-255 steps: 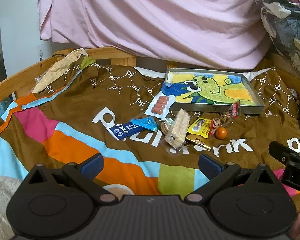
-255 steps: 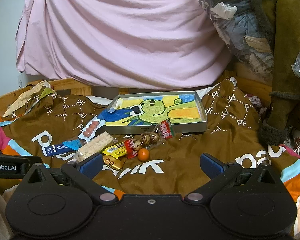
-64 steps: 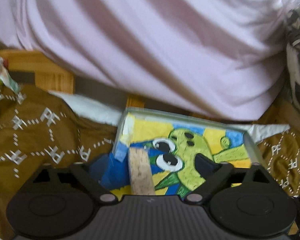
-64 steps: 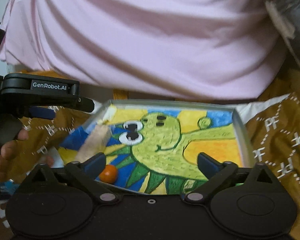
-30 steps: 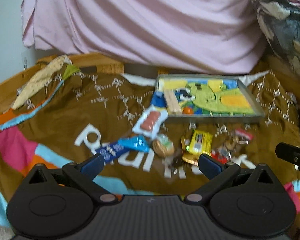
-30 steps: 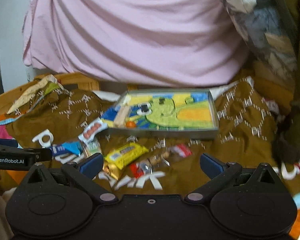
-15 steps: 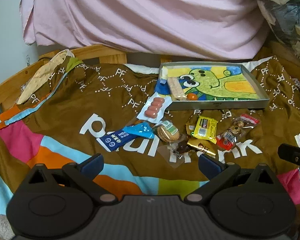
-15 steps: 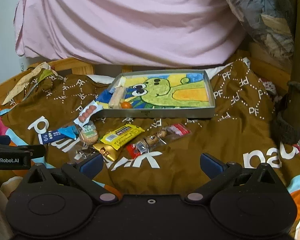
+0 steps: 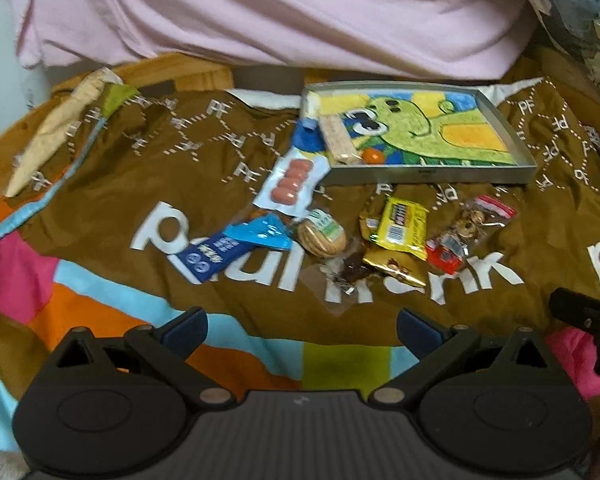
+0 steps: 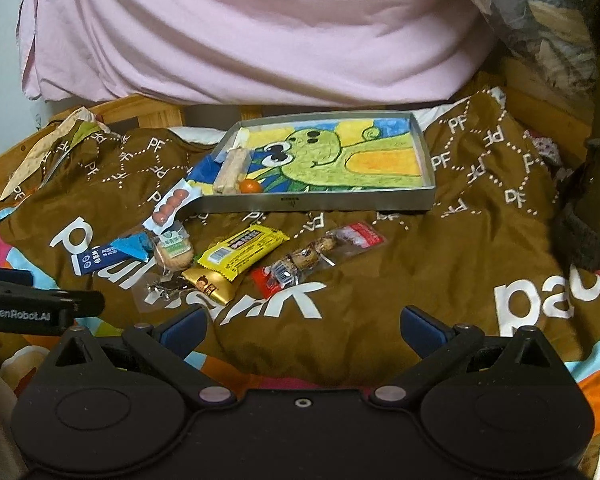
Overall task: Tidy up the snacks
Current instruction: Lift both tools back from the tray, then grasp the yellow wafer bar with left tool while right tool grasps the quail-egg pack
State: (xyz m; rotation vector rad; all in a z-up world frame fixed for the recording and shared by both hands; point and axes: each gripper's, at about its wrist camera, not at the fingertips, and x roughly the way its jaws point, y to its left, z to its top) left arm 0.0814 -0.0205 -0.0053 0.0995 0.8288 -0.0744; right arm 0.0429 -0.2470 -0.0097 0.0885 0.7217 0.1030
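Both grippers held back, jaws wide apart and empty.
Left gripper (image 9: 302, 326) and right gripper (image 10: 303, 325) hover low over the blanket (image 10: 440, 264); since 8.5 s ago the pale bar (image 10: 231, 176) and orange ball (image 10: 250, 187) lie in the tray (image 10: 312, 201), far ahead of the jaws.

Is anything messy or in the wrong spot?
Yes. Only the beige bar and the orange ball lie in the tray. The sausage pack leans on its corner, and the yellow bar and other snacks lie scattered on the blanket.
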